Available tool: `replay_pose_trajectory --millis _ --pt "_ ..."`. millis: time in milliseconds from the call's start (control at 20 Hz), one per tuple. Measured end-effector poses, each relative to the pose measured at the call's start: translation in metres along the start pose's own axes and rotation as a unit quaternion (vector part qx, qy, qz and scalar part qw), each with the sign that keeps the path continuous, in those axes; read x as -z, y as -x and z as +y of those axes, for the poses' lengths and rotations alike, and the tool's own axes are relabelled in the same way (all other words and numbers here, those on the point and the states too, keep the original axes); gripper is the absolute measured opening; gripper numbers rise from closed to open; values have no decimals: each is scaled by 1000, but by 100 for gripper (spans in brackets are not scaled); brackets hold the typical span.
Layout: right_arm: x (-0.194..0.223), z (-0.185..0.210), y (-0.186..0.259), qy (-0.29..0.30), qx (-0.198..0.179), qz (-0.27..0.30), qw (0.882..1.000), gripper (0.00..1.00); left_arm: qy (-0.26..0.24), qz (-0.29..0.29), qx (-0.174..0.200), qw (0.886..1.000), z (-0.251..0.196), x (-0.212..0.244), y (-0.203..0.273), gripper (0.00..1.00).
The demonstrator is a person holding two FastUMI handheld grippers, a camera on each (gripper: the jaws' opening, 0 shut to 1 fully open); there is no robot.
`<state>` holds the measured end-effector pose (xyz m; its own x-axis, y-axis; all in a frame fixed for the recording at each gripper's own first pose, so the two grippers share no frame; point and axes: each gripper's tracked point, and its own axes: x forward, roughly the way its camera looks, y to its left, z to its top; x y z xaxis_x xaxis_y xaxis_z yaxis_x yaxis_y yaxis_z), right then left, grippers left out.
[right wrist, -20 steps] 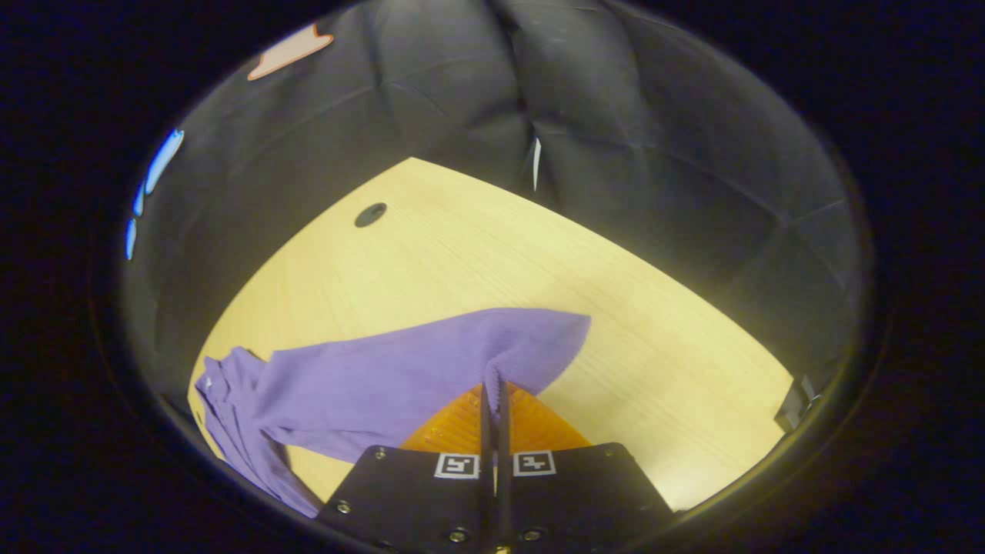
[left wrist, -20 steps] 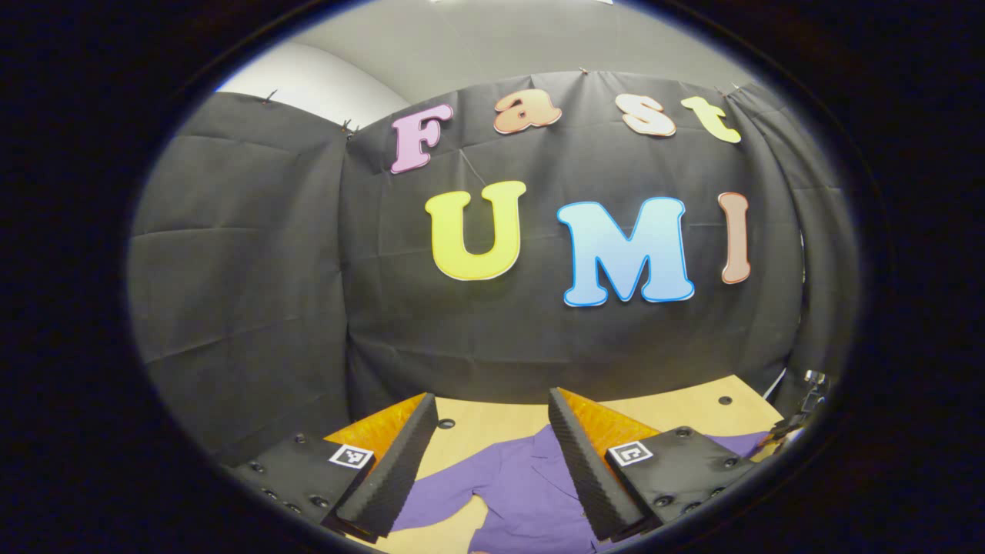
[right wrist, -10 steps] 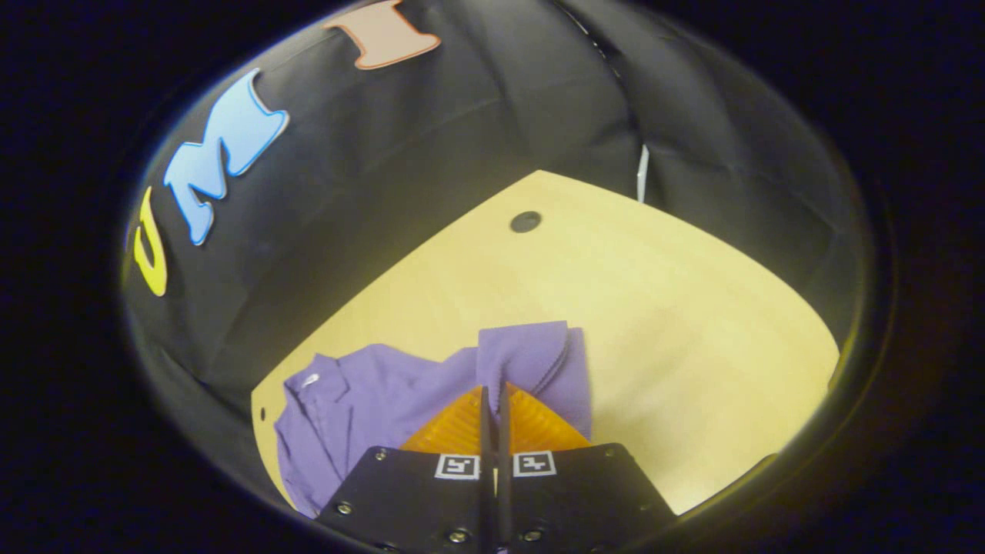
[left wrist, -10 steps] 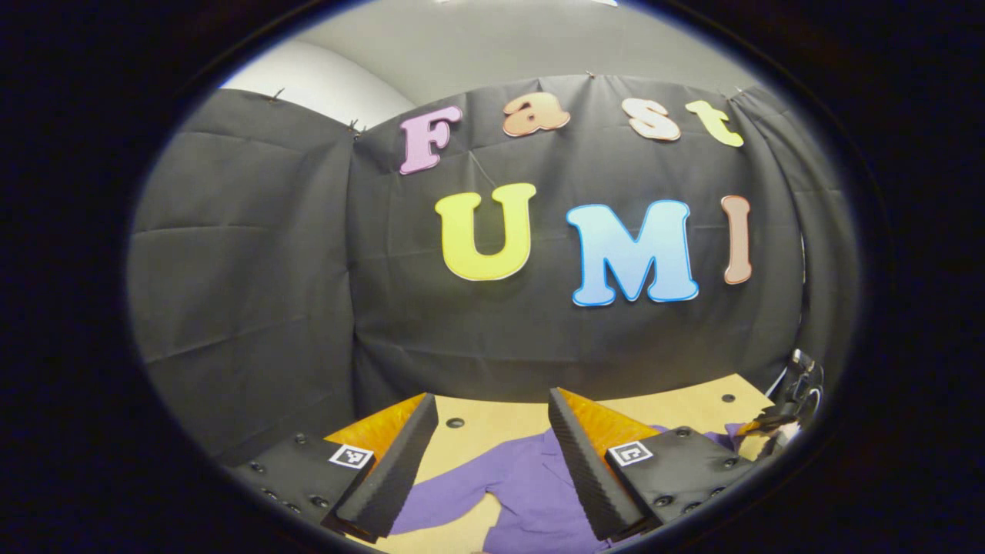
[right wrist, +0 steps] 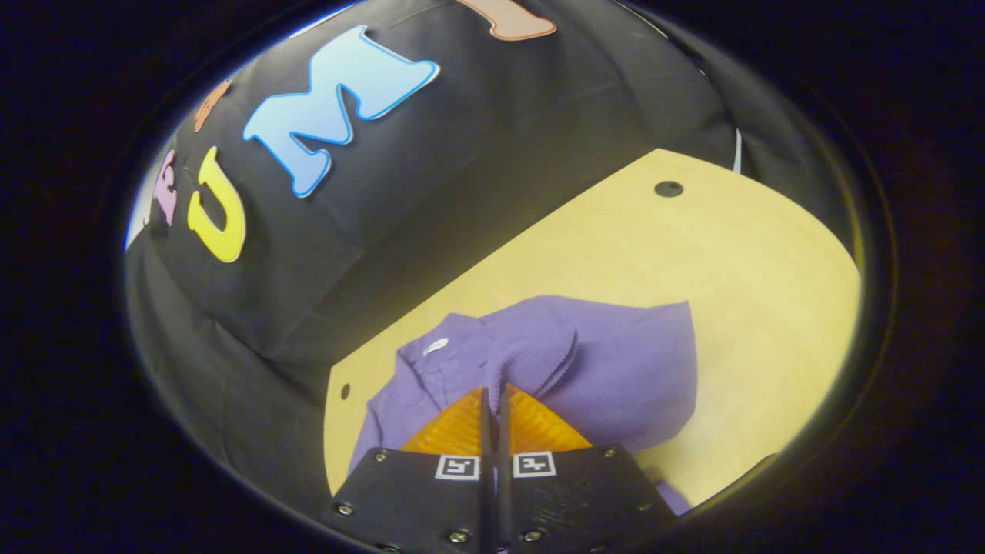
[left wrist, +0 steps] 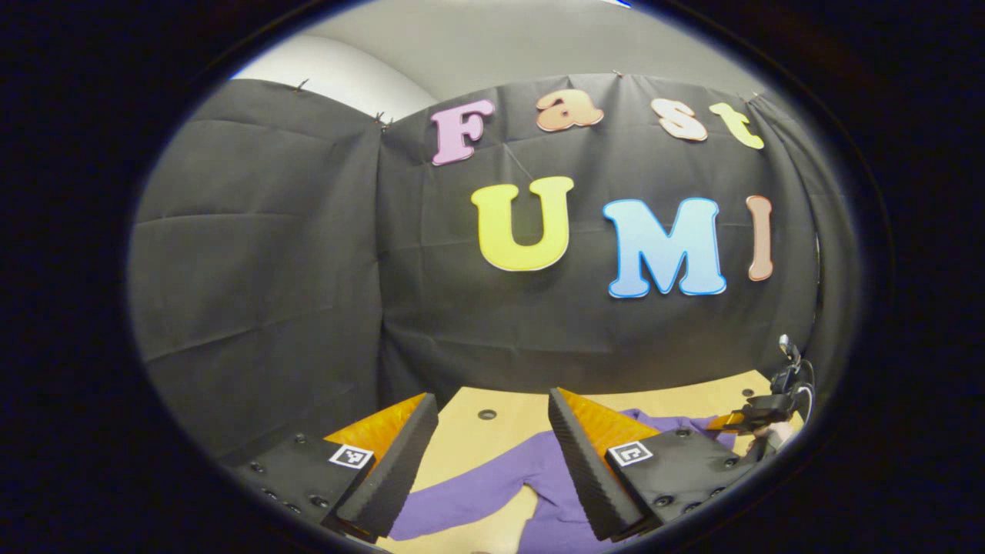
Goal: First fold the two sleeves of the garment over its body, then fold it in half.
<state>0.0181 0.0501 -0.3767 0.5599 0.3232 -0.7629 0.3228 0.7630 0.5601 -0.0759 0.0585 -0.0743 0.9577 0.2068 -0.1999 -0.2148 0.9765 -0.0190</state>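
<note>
Shirt (right wrist: pixel 616 369), purple, lies on the pale wooden table (right wrist: pixel 731 246), its collar toward the black cloth wall (right wrist: pixel 431 185). In the right gripper view one sleeve (right wrist: pixel 539 358) is lifted and drawn in over the body; its ribbed cuff sits pinched at the tips of the right gripper (right wrist: pixel 494 388), whose fingers are pressed together on the fabric with no gap between them. The sleeve is raised and bunched, not laid flat.

In the left gripper view the other sleeve (left wrist: pixel 469 504) stretches out flat on the table, away from the body, and looks untouched. The left gripper (left wrist: pixel 492 454) hangs above that part of the shirt with its fingers spread wide and nothing between them; it is pitched up toward the wall and not aimed down at the cloth. Farther off at the right edge of that view the right gripper appears small, with purple fabric just beside it.

My judgement is that the task is in its first step: the first sleeve fold is underway but not set down. Left to do: lay this sleeve on the body, fold the other sleeve over, then fold the shirt in half.
</note>
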Motion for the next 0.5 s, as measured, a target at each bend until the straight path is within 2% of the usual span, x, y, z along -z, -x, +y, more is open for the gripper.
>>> replay_pose_trajectory --millis 250,400,500 --pt "48 48 -18 -27 -45 32 998 2 0 12 -19 1000 43 11 -2 97" --pt "74 68 -32 -40 -59 41 997 2 -3 21 -27 999 69 19 -7 97" --pt "91 82 -39 -51 -75 52 995 2 -7 25 -28 999 82 24 -11 94"
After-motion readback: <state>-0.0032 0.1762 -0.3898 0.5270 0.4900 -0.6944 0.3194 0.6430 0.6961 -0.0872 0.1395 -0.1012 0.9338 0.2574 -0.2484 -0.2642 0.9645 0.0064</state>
